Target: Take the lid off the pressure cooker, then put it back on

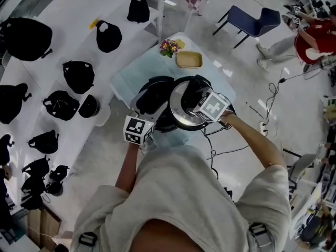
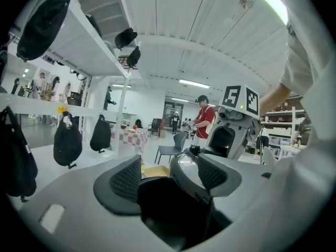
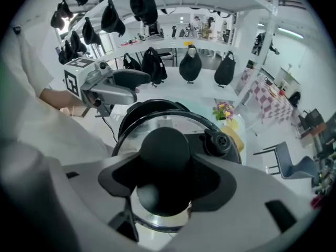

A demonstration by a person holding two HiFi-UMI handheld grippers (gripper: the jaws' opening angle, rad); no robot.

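Note:
The black pressure cooker (image 1: 155, 96) stands on a small table with a pale cloth (image 1: 128, 77). Its glass lid (image 1: 184, 113) is tilted and sits off to the cooker's right. My right gripper (image 1: 193, 100) points down onto the lid. In the right gripper view, that gripper (image 3: 164, 180) is shut on the lid's round black knob (image 3: 164, 148), and the cooker's rim (image 3: 152, 106) shows behind the glass (image 3: 157, 124). My left gripper (image 1: 144, 109) is at the cooker's near left side. In its own view, the cooker's dark body (image 2: 168, 209) fills the gap between its jaws (image 2: 170, 177). Whether the pads press on it does not show.
A yellow tray (image 1: 189, 60) and a small bunch of flowers (image 1: 169, 47) sit at the table's far end. White shelves with several black bags (image 1: 79, 75) run along the left. A blue chair (image 1: 252, 20), a person in red (image 1: 315, 41) and floor cables (image 1: 273, 96) are to the right.

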